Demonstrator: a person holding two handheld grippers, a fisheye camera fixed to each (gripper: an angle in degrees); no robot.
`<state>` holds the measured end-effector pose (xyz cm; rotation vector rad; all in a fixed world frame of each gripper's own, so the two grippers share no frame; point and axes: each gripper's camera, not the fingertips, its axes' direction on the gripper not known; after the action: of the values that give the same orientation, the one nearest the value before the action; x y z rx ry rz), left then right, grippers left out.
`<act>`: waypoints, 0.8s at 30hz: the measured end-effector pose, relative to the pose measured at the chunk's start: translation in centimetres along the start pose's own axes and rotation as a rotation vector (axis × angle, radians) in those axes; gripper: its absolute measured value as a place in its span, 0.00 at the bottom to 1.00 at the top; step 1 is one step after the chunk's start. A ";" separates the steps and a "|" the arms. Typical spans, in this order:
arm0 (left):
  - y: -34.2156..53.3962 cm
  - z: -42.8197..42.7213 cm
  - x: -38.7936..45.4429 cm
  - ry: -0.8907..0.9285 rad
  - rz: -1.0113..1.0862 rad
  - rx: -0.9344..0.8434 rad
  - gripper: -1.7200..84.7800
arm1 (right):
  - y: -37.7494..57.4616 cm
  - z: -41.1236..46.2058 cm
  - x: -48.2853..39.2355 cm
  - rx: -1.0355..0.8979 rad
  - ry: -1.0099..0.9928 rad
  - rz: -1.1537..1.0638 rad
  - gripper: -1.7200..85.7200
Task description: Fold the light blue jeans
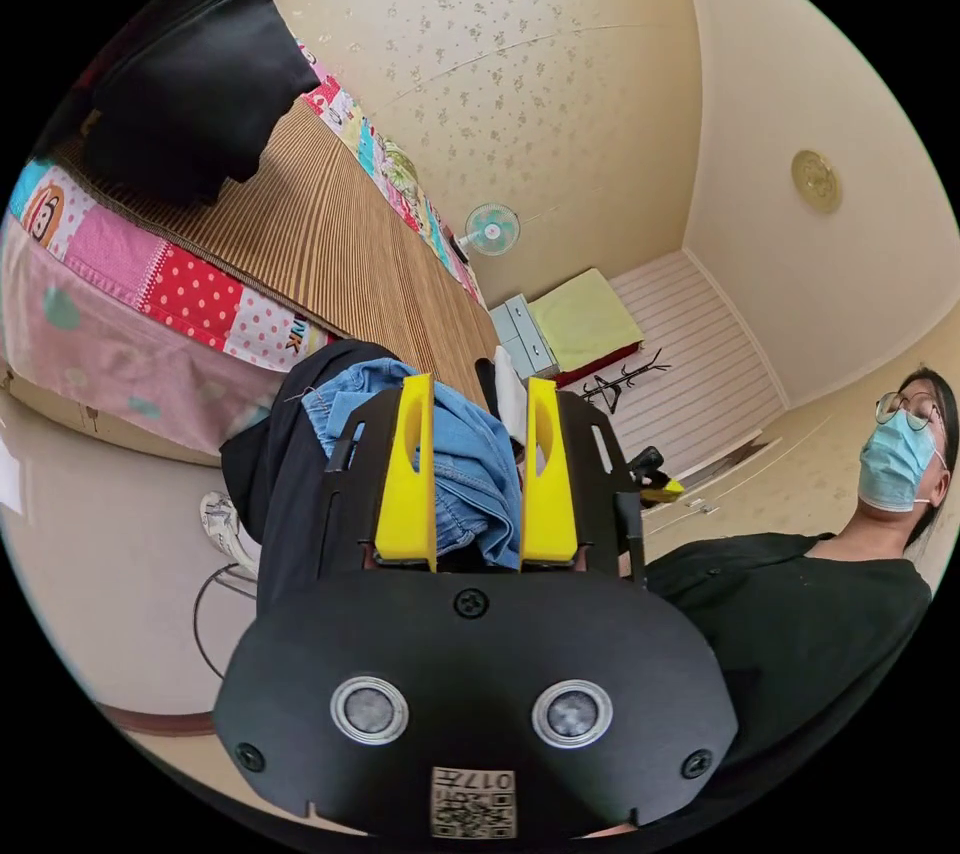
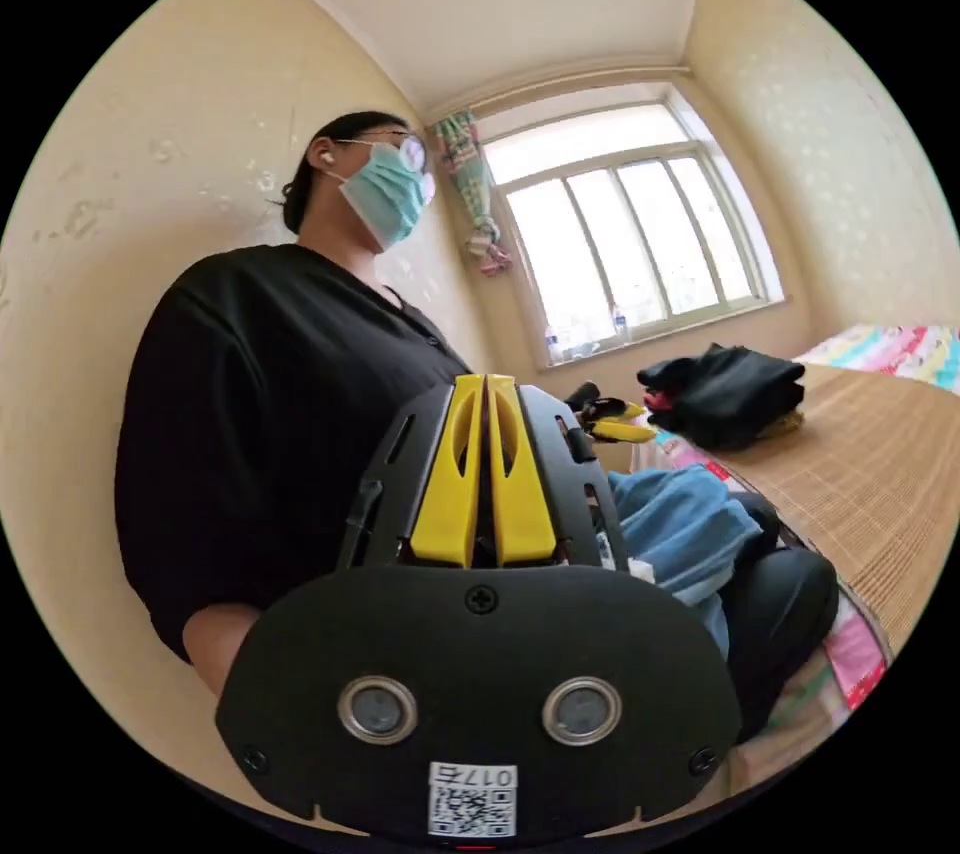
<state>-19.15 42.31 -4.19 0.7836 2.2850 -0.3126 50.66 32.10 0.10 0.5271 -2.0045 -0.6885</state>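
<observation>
The light blue jeans [image 1: 470, 464] lie bunched on the lap of a seated person [image 1: 800, 614] in black clothes. My left gripper [image 1: 478, 384] is open, its yellow jaws well apart, and the denim shows in the gap between them and behind them. In the right gripper view the jeans [image 2: 680, 514] sit just right of my right gripper [image 2: 485, 381], whose yellow jaws are pressed together with nothing seen between them. The right gripper's yellow tip [image 1: 662, 491] peeks out past the denim, and the left gripper [image 2: 615, 424] shows beyond the jeans.
A bed with a bamboo mat [image 1: 330, 234] and a patchwork sheet stands beside the person's knees. A pile of black clothes [image 2: 725, 394] rests on the mat [image 2: 870, 484]. A small fan [image 1: 490, 229] and drawers [image 1: 525, 334] stand by the far wall. A window [image 2: 630, 224] is behind.
</observation>
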 end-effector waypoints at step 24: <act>-5.2 6.5 -5.1 -0.063 -0.210 -0.118 0.23 | -10.3 13.3 25.8 -0.332 0.025 0.445 0.04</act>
<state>-15.87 33.21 -5.41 0.4687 2.3067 -0.2898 27.55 12.18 4.07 -0.1063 -1.8445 -0.7070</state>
